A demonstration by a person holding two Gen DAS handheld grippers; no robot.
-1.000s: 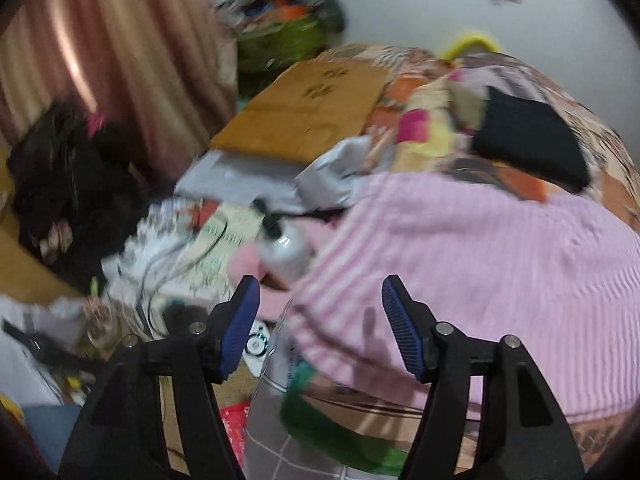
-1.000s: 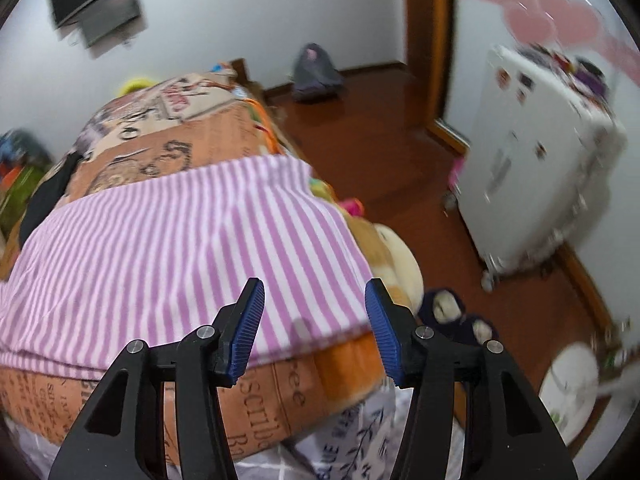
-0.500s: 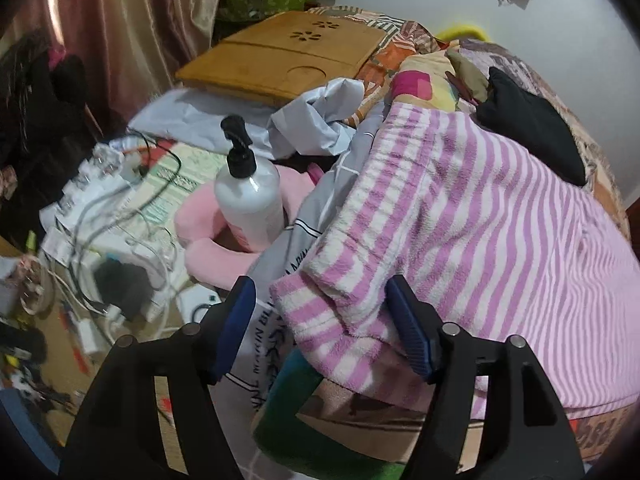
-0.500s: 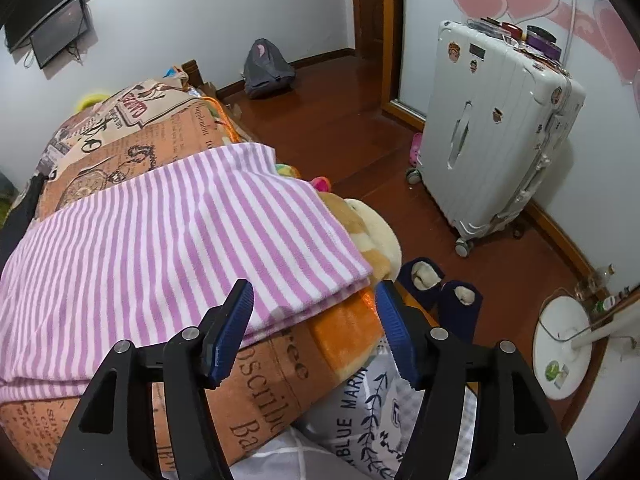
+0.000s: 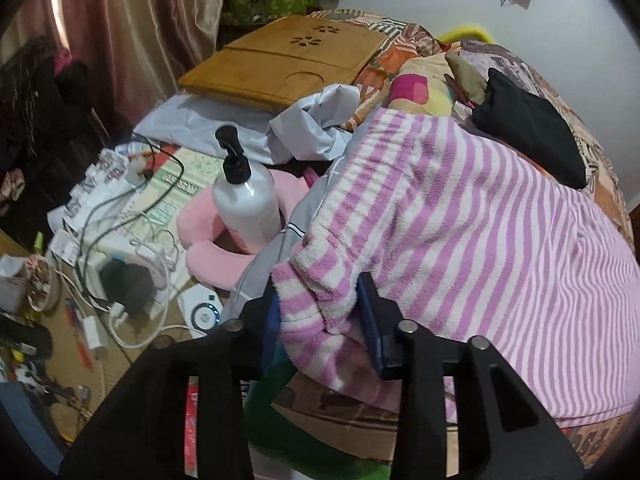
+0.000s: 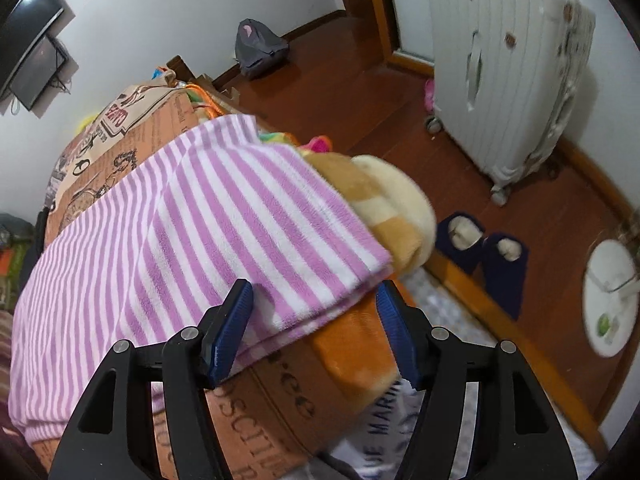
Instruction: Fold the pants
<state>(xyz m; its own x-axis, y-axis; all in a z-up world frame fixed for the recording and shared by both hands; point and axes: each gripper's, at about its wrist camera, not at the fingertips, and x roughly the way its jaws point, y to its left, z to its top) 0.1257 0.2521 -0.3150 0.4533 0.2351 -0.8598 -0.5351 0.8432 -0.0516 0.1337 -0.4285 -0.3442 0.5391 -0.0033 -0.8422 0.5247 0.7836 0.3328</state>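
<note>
The pink and white striped fleece pants (image 5: 480, 220) lie spread across the bed. My left gripper (image 5: 320, 312) is shut on the bunched near corner of the pants at the waistband end. In the right wrist view the pants (image 6: 180, 232) reach the bed's near right corner, over a tan plush toy (image 6: 392, 208). My right gripper (image 6: 314, 316) is open, its blue fingers on either side of the hem corner, close above the fabric.
A white pump bottle (image 5: 244, 200) stands in a pink cushion left of the bed. Cables and a power strip (image 5: 112, 248) lie on the floor. A wooden lap tray (image 5: 288, 56) and black garment (image 5: 532, 132) lie on the bed. A white suitcase (image 6: 504, 68) and slippers (image 6: 480, 248) are right.
My left gripper moved in and closed on the pants' corner. My right gripper moved down to the hem corner and stays open.
</note>
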